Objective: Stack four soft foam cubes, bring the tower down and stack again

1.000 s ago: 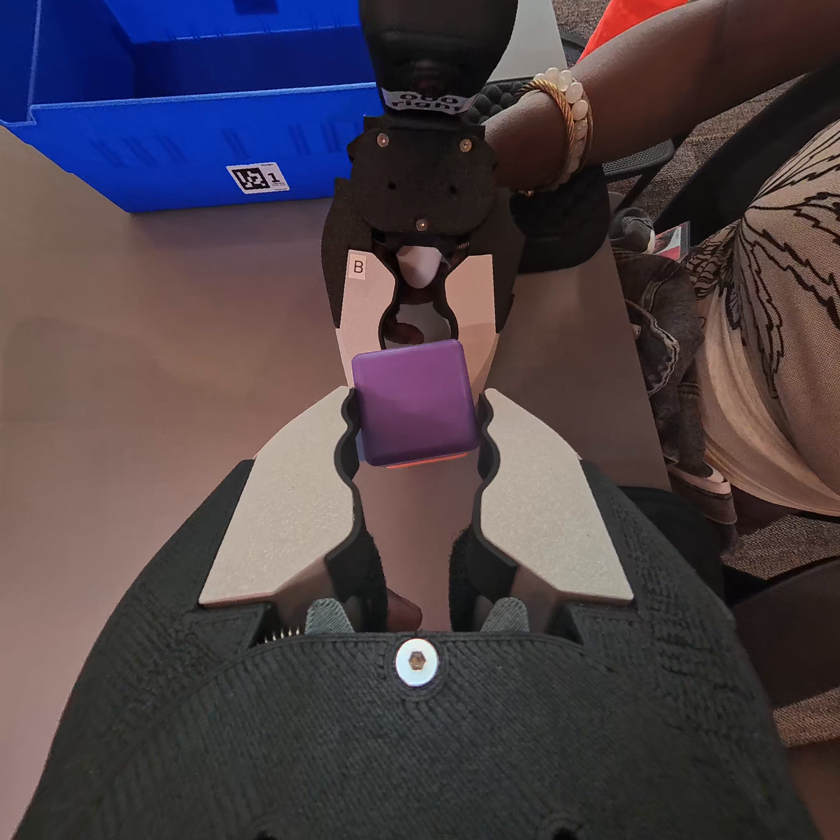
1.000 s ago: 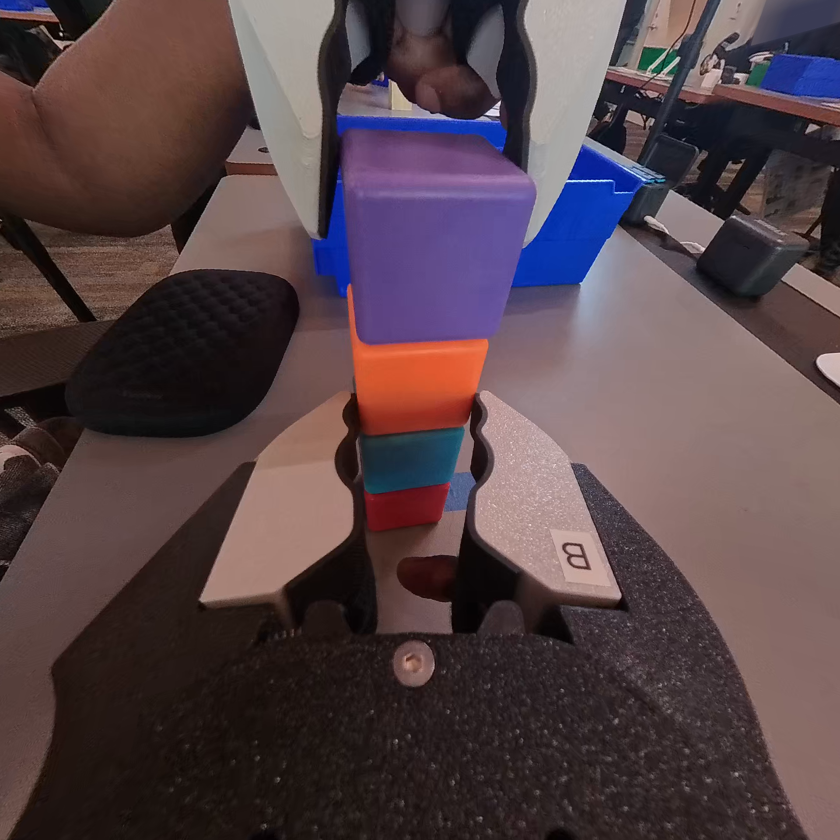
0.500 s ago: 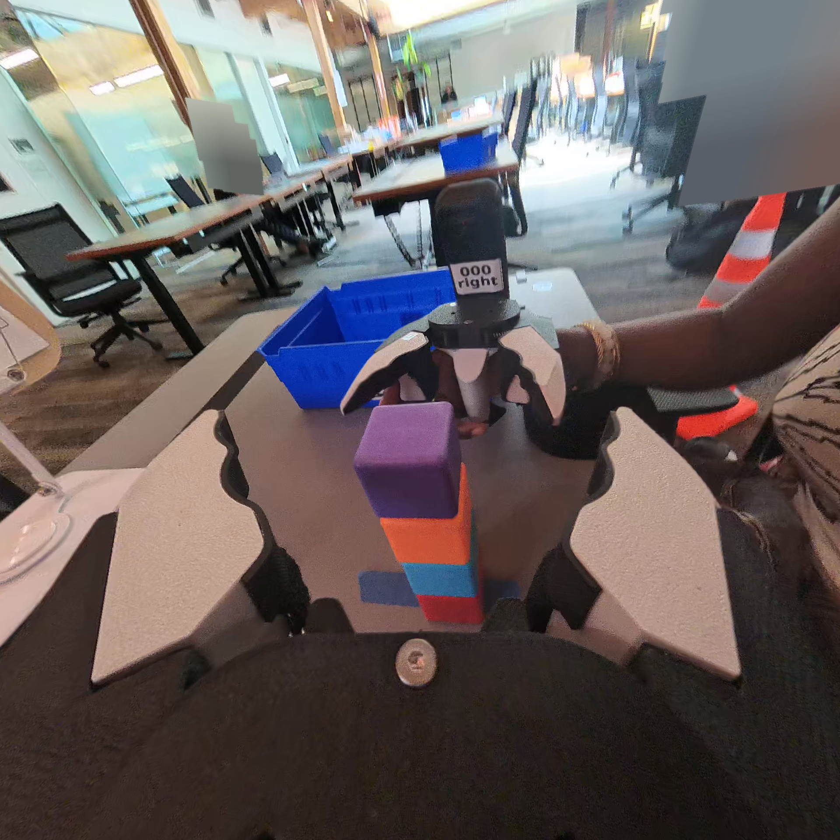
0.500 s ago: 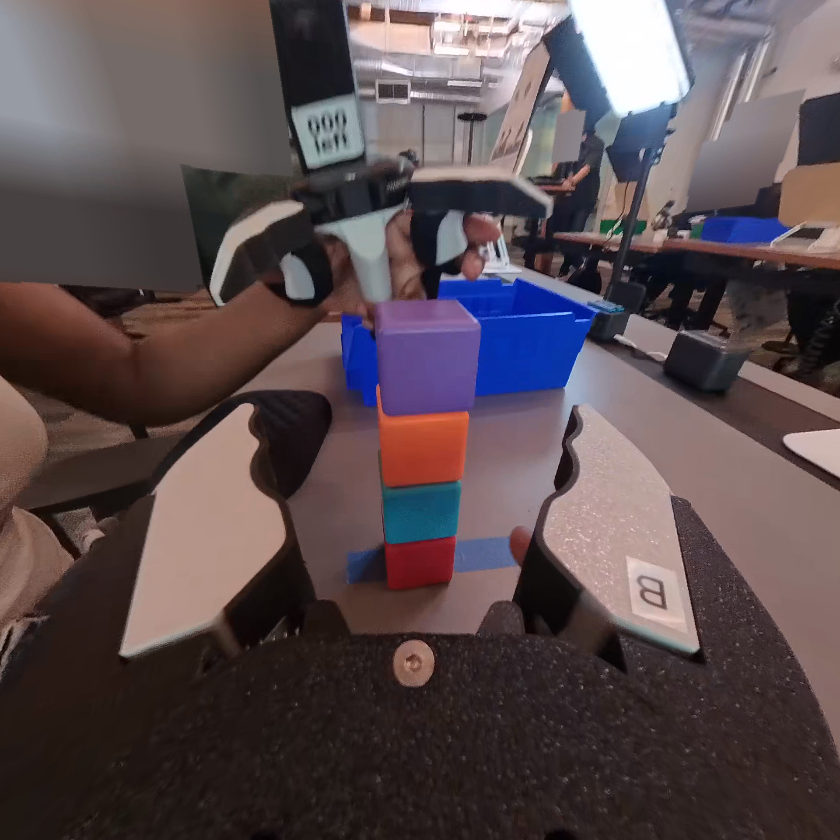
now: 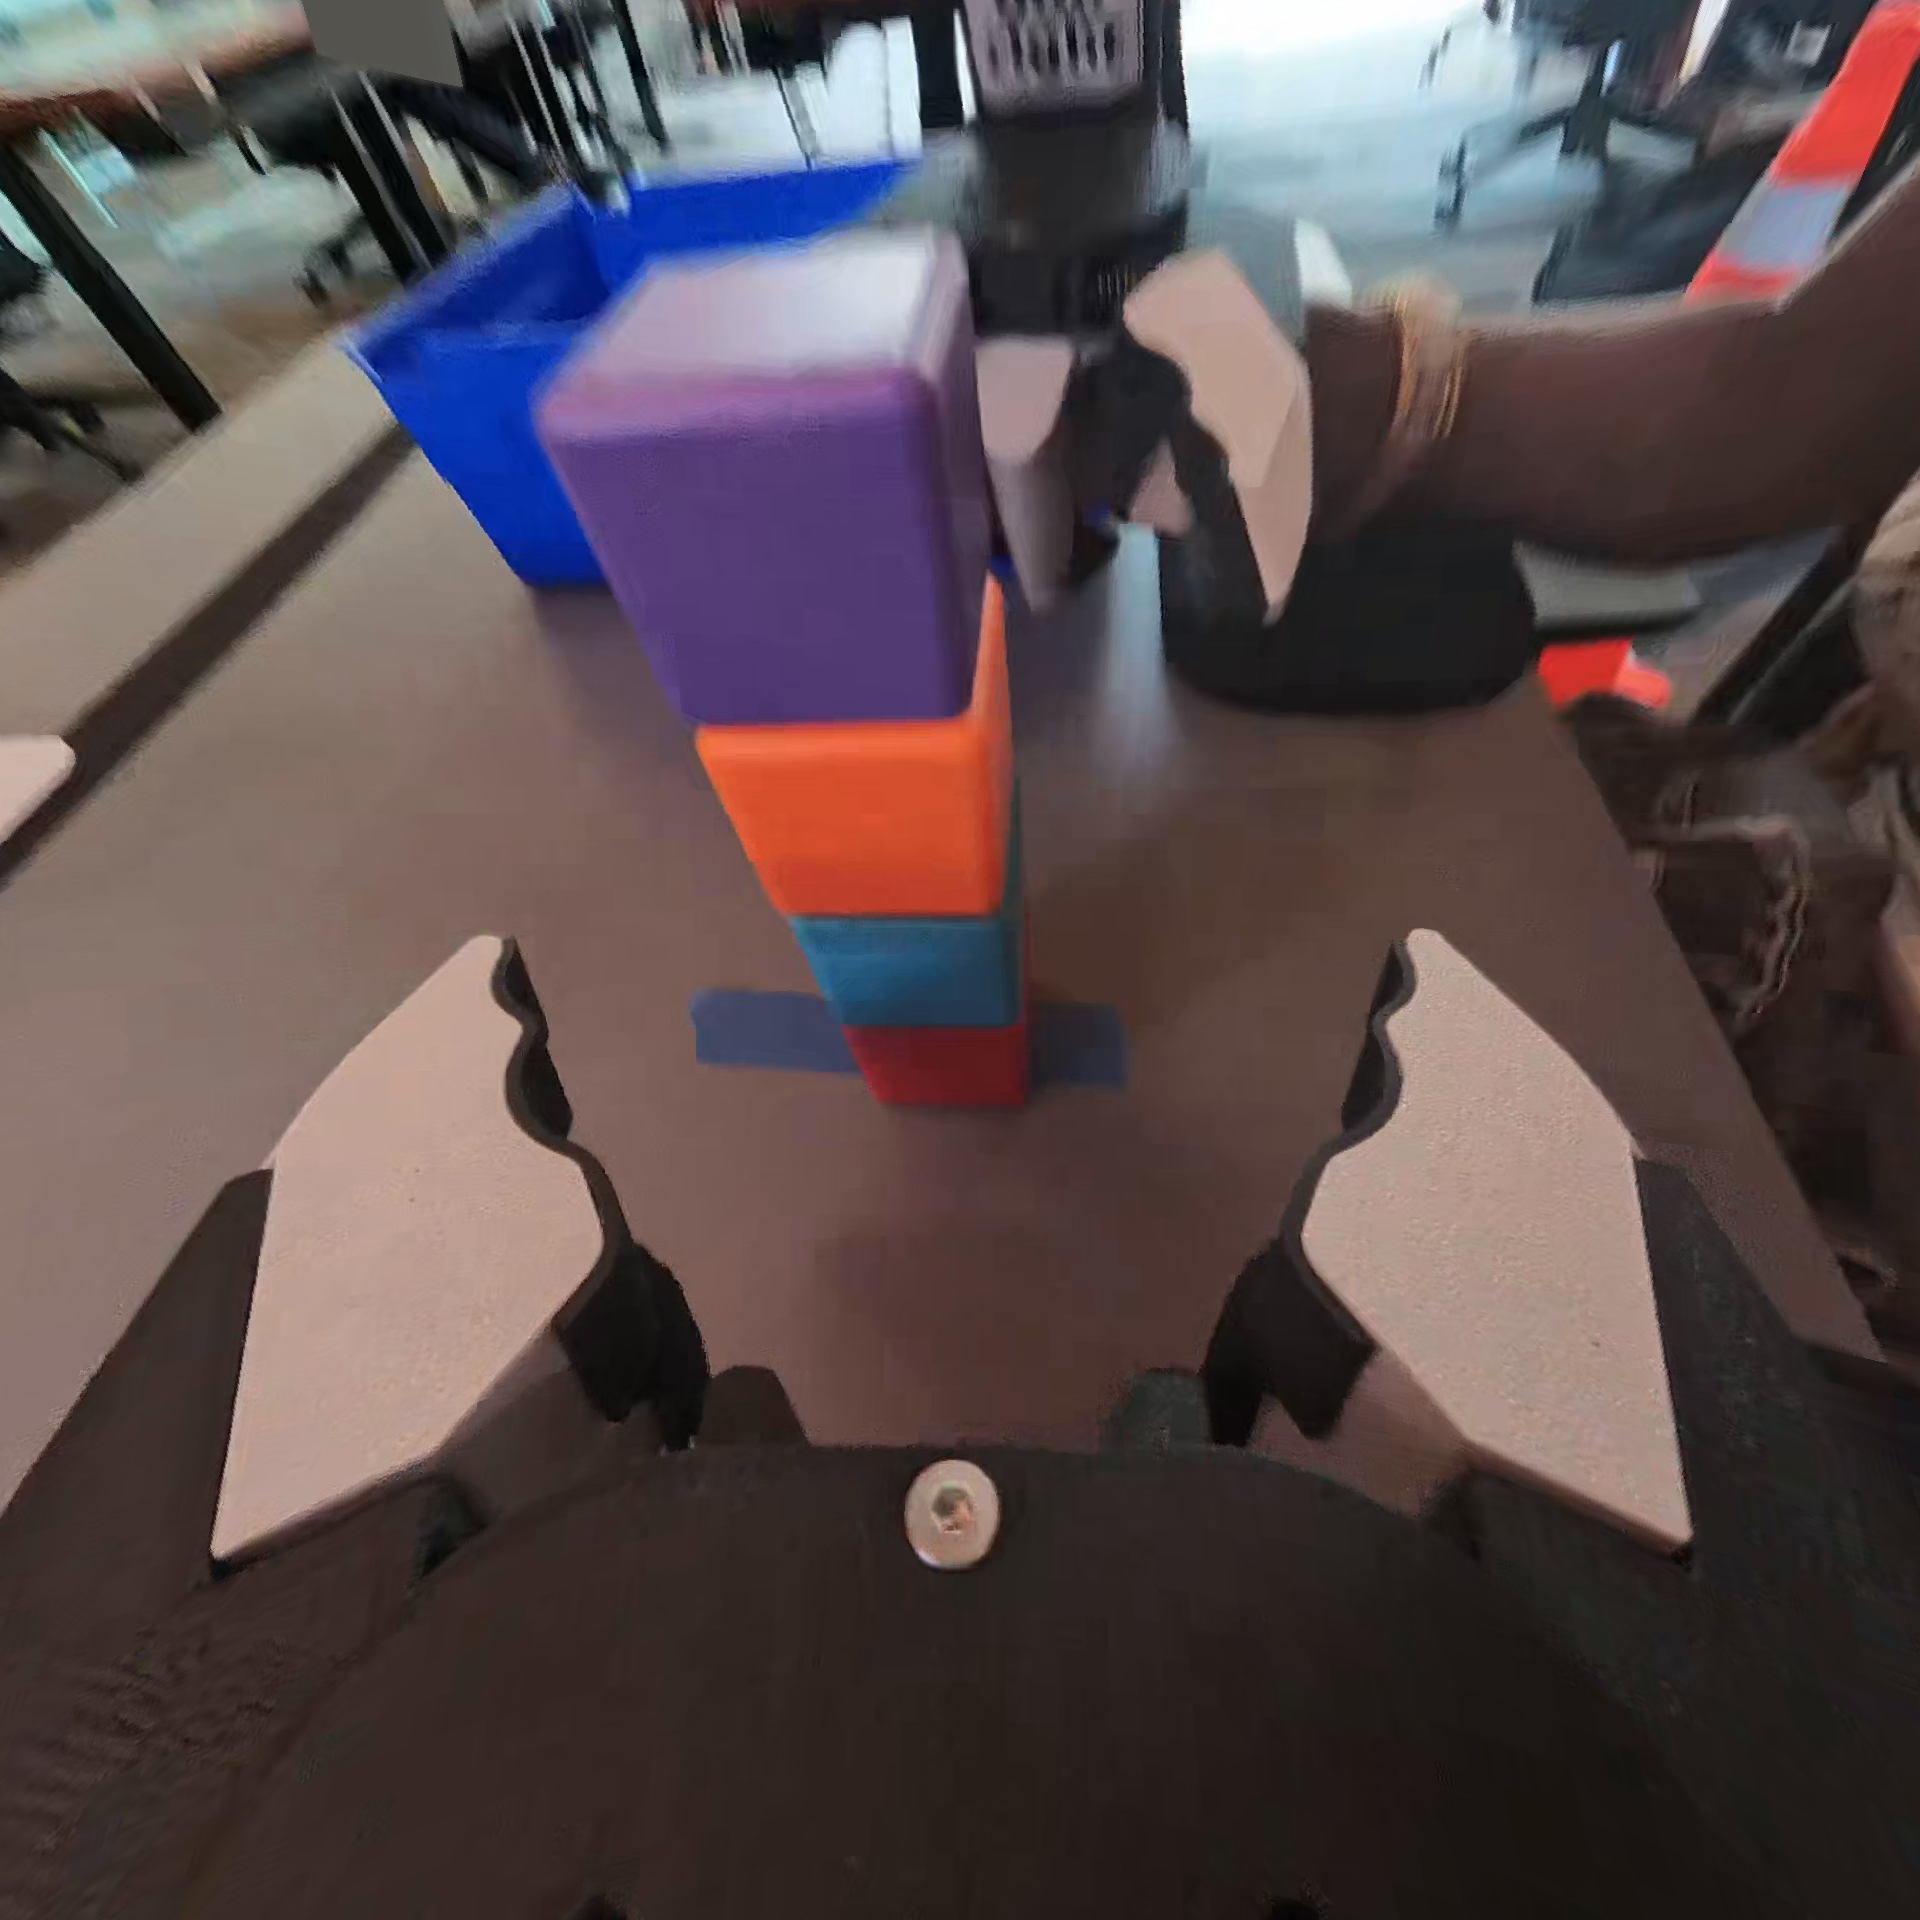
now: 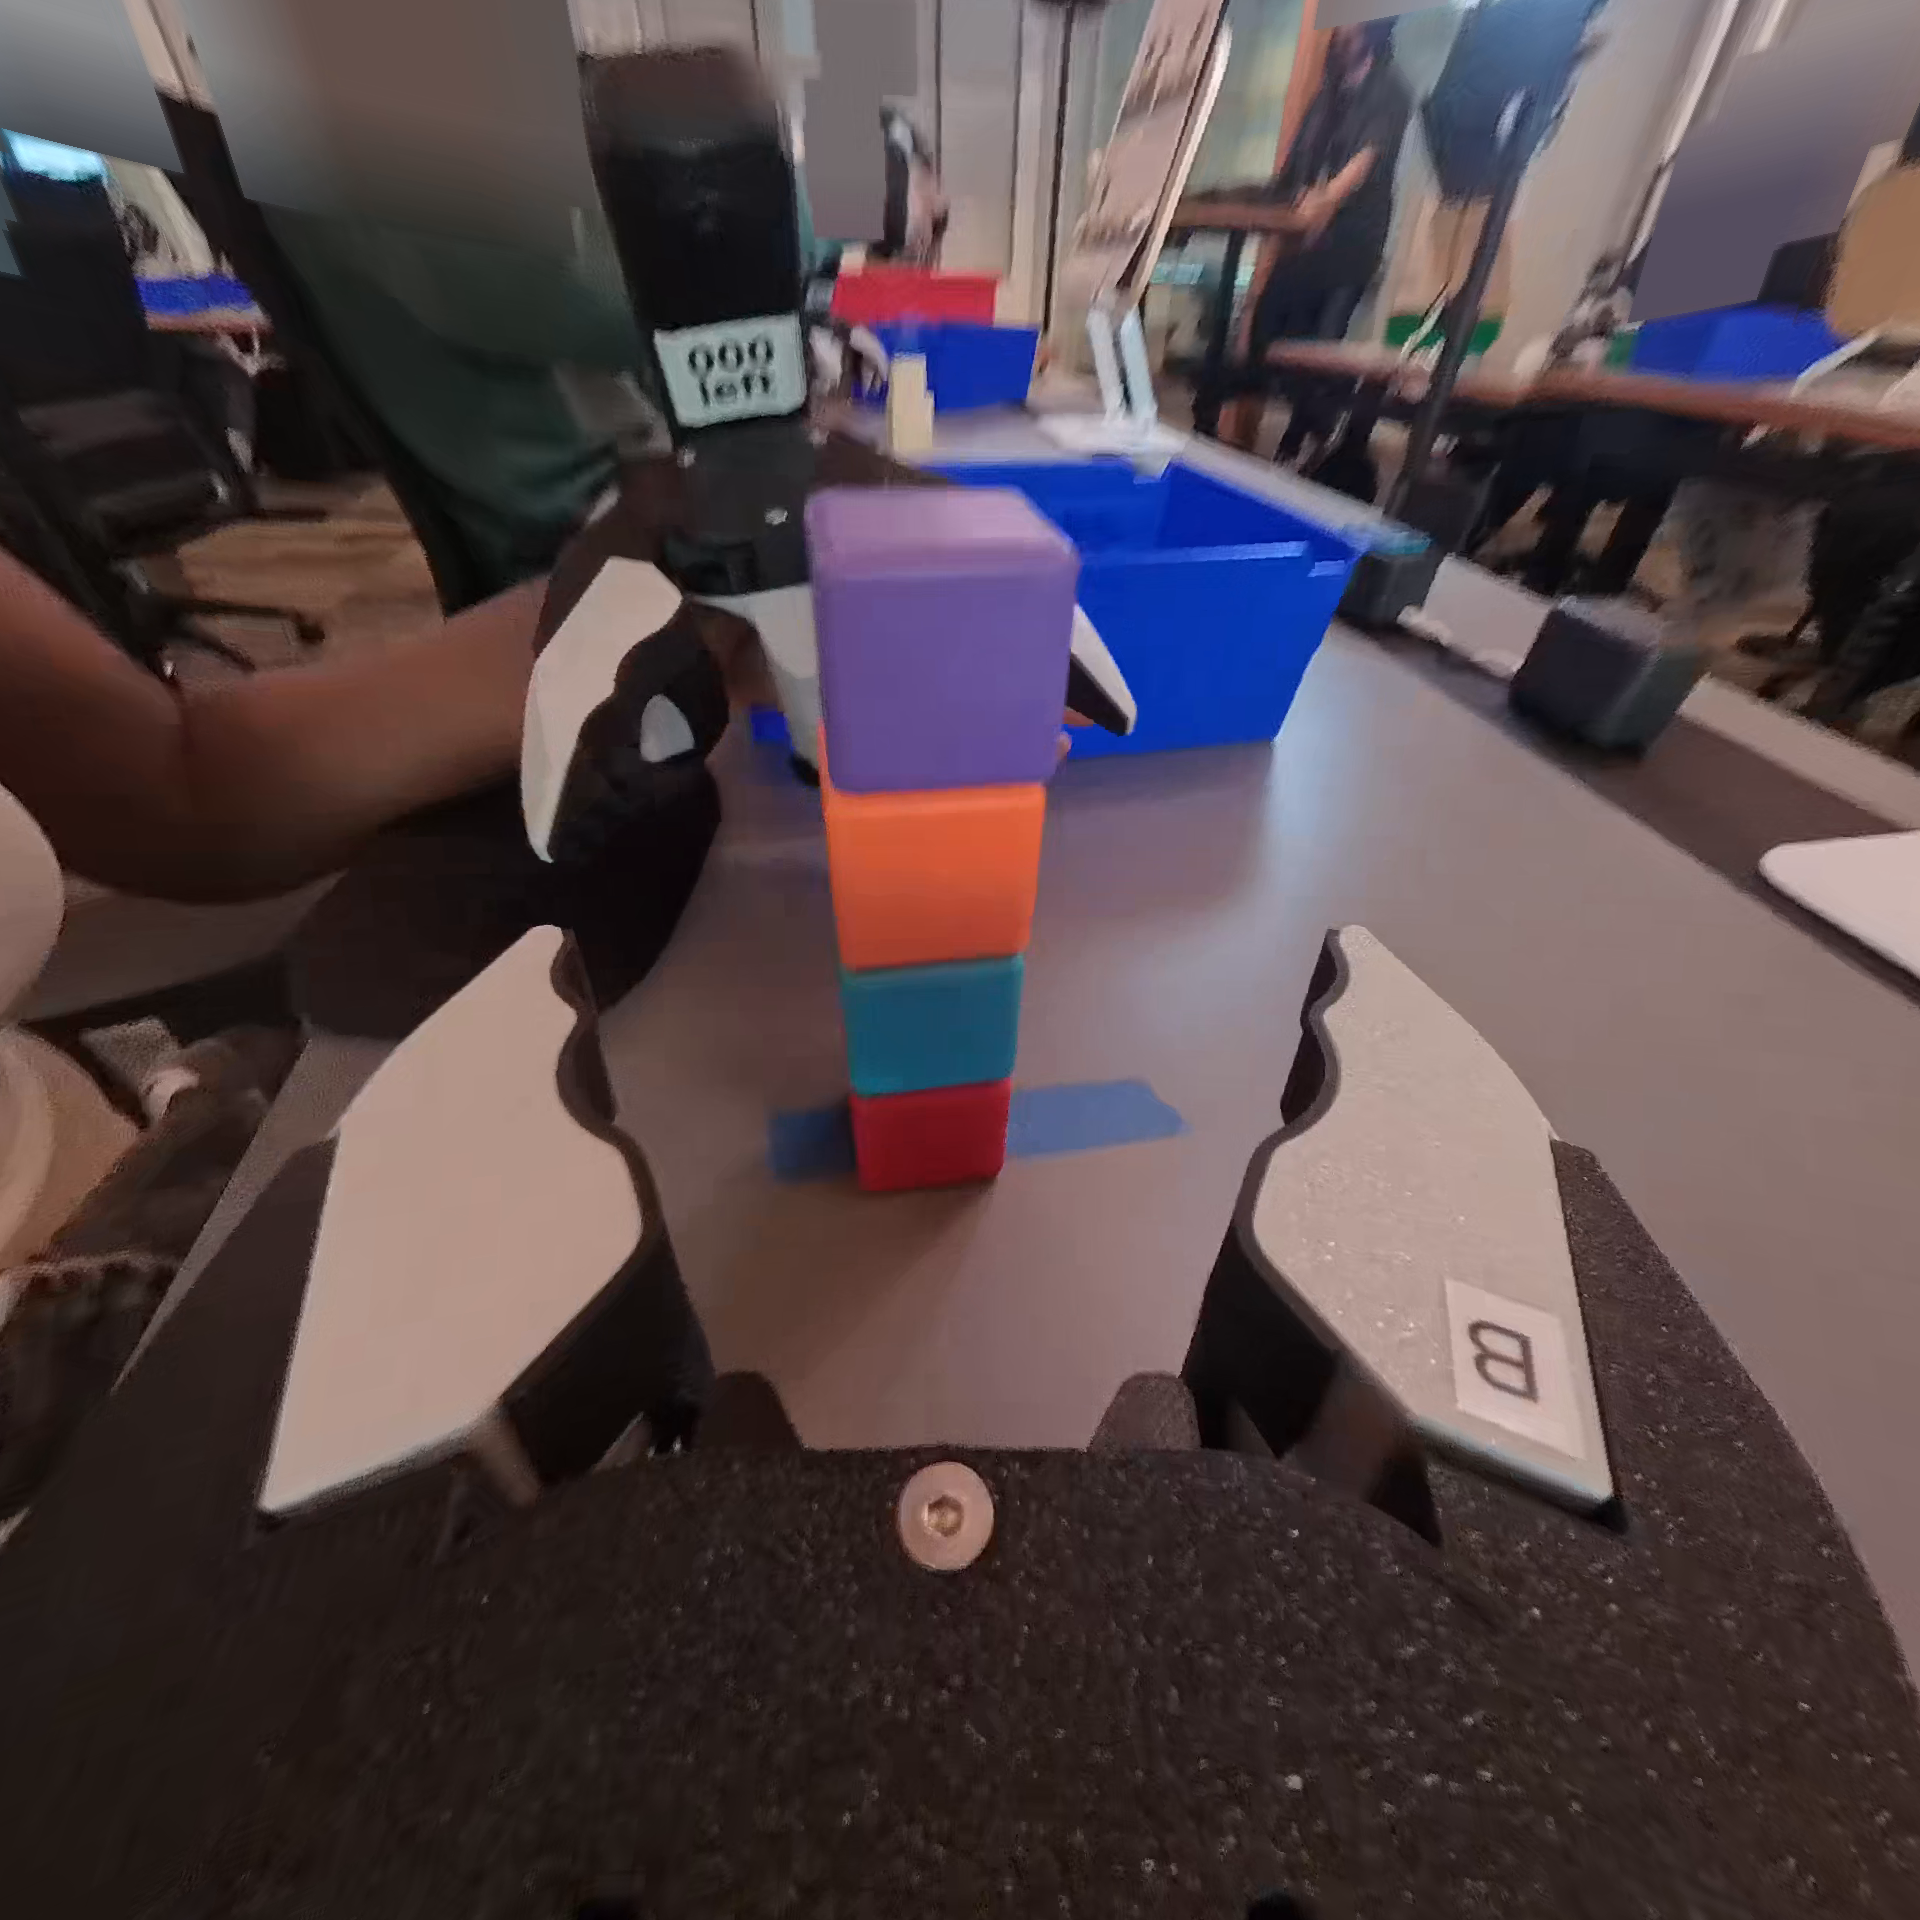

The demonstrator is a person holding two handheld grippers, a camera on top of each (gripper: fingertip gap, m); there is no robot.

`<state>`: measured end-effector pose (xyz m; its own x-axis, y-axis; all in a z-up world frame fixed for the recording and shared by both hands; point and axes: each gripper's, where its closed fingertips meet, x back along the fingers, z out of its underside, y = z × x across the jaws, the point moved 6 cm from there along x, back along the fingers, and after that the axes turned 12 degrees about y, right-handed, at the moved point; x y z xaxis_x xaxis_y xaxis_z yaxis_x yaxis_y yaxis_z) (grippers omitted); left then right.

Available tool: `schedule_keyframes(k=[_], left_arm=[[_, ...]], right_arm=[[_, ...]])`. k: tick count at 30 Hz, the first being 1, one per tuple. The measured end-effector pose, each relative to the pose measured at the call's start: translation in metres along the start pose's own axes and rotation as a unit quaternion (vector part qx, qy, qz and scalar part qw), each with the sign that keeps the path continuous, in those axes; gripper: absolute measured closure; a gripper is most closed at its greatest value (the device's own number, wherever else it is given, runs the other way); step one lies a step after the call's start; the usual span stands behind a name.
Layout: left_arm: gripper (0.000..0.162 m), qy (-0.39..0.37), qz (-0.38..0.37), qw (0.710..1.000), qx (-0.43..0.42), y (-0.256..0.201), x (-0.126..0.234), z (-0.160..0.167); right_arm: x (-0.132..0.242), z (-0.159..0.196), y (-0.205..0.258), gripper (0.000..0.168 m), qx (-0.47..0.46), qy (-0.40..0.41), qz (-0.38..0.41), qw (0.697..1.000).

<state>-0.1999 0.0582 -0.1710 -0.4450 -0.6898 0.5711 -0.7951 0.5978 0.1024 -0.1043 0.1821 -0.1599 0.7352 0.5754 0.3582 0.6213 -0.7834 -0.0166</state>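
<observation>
A tower of foam cubes stands upright on a strip of blue tape (image 6: 1091, 1117): red cube (image 6: 928, 1135) at the bottom, teal cube (image 6: 930, 1023), orange cube (image 6: 933, 875), purple cube (image 6: 940, 634) on top. In the left wrist view the same tower shows: red (image 5: 943, 1062), teal (image 5: 909, 968), orange (image 5: 852, 816), purple (image 5: 784, 520). My left gripper (image 5: 951, 977) is open and empty, facing the tower. My right gripper (image 6: 948, 971) is open and empty on the opposite side. Each gripper also shows behind the tower in the other's view: the right gripper (image 5: 1132, 436), the left gripper (image 6: 831, 665).
A blue bin (image 6: 1195, 613) stands on the grey table (image 6: 1455, 935) behind the tower; it also shows in the left wrist view (image 5: 499, 353). A black padded rest (image 5: 1351, 623) lies under the person's arm. A dark box (image 6: 1605, 675) and a white item (image 6: 1849, 894) sit at the right. The grippers' ends are close to 8 cm from one another.
One second ago both grippers were closed around the tower, left on the purple cube. Both have opened and pulled back; the tower stands free, and the left view has tilted back down toward it.
</observation>
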Motion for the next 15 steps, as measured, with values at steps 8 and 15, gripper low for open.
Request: schedule_keyframes(k=[8, 15], left_arm=[[0.017, 0.175, 0.030, 0.984, 0.018, -0.004, -0.032, 0.037], [0.017, 0.131, 0.044, 0.990, 0.023, -0.005, -0.036, 0.028]], right_arm=[[-0.021, 0.034, 0.008, 0.041, 0.035, 0.161, -0.012, 0.986], [-0.022, 0.032, 0.009, 0.037, 0.039, 0.137, -0.013, 0.990]])
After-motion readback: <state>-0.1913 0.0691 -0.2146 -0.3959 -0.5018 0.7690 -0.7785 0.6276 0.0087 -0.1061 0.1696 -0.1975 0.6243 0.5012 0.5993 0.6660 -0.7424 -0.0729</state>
